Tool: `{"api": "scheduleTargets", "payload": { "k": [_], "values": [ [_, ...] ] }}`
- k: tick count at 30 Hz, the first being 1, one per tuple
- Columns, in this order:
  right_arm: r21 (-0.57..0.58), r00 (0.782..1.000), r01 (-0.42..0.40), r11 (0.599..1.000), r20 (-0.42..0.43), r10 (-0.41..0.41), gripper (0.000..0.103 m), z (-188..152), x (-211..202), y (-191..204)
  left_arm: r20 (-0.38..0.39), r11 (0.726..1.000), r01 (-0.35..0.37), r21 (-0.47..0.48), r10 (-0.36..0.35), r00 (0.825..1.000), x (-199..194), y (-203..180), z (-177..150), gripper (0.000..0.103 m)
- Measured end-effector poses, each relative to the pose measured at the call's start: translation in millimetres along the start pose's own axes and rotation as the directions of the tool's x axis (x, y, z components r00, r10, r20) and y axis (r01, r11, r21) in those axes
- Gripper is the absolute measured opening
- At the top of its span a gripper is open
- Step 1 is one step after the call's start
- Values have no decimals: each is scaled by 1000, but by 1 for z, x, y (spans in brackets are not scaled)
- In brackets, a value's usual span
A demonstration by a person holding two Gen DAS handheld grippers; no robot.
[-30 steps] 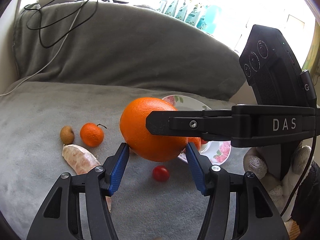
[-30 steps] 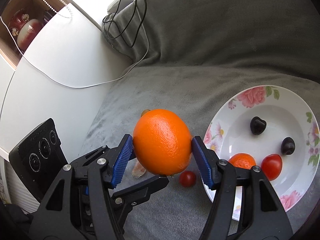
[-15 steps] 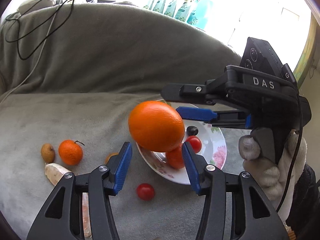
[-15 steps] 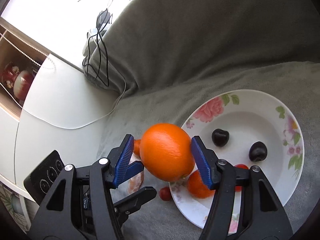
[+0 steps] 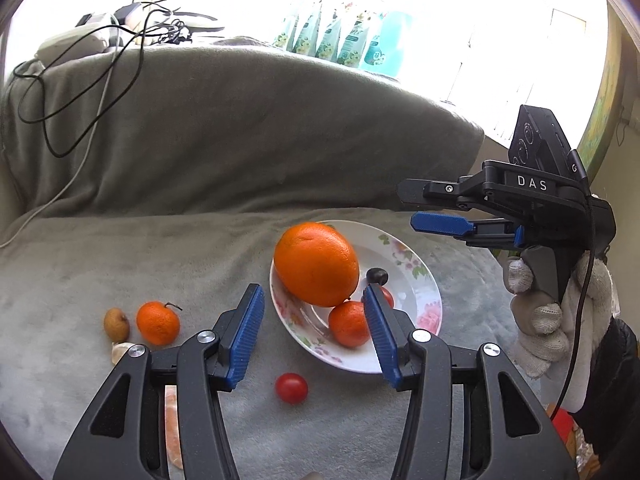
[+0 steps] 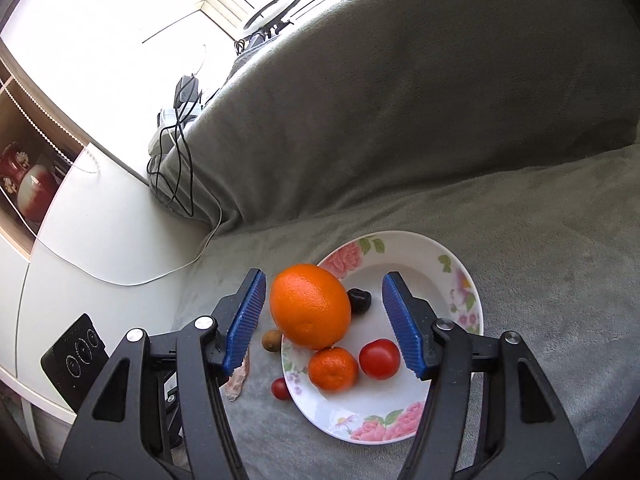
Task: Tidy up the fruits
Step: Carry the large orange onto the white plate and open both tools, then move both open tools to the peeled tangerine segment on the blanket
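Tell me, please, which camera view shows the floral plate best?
The right wrist view: the floral plate shows nearly its whole rim and bowl. The left wrist view sees the floral plate obliquely, partly hidden by the large orange.

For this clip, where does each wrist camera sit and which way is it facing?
Left wrist: on the left gripper, looking down across the plate; shows its own fingers, jaws have just been closing, nothing between them, plus the right gripper and a gloved hand.
Right wrist: on the right gripper, looking down at the plate; shows its own open fingers.
Shared: plate, large orange, grey blanket.
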State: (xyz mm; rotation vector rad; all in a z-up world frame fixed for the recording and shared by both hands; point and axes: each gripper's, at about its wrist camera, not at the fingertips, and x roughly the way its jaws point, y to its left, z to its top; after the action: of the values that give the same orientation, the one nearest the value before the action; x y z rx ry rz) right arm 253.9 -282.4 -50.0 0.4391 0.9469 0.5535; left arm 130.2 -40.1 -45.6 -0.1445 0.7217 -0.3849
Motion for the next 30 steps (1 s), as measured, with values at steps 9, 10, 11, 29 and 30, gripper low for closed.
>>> {"api": "scheduleTargets", "payload": {
  "k": [9, 10, 11, 29, 30],
  "values": [
    [-51, 995, 93, 994, 23, -92, 74, -14, -10, 3, 1, 1000, -10, 7, 10, 1000, -10, -5, -6, 52],
    [-65, 993, 110, 992, 37, -108, 78, -16, -12, 4, 1, 1000, -13, 9, 13, 1000, -13, -4, -6, 52],
    [-79, 992, 123, 989, 50, -119, 83, -19, -14, 6, 0, 1000, -20, 11, 20, 1000, -16, -3, -7, 52],
    [-260, 983, 180, 949, 75, -167, 87, -60, -15, 52, -45, 970, -214, -113, 210, 977, -62, 90, -42, 72],
    [-266, 984, 175, 948, 72, -162, 87, -62, -14, 55, -45, 967, -224, -122, 220, 974, -64, 96, -44, 72]
  ]
}}
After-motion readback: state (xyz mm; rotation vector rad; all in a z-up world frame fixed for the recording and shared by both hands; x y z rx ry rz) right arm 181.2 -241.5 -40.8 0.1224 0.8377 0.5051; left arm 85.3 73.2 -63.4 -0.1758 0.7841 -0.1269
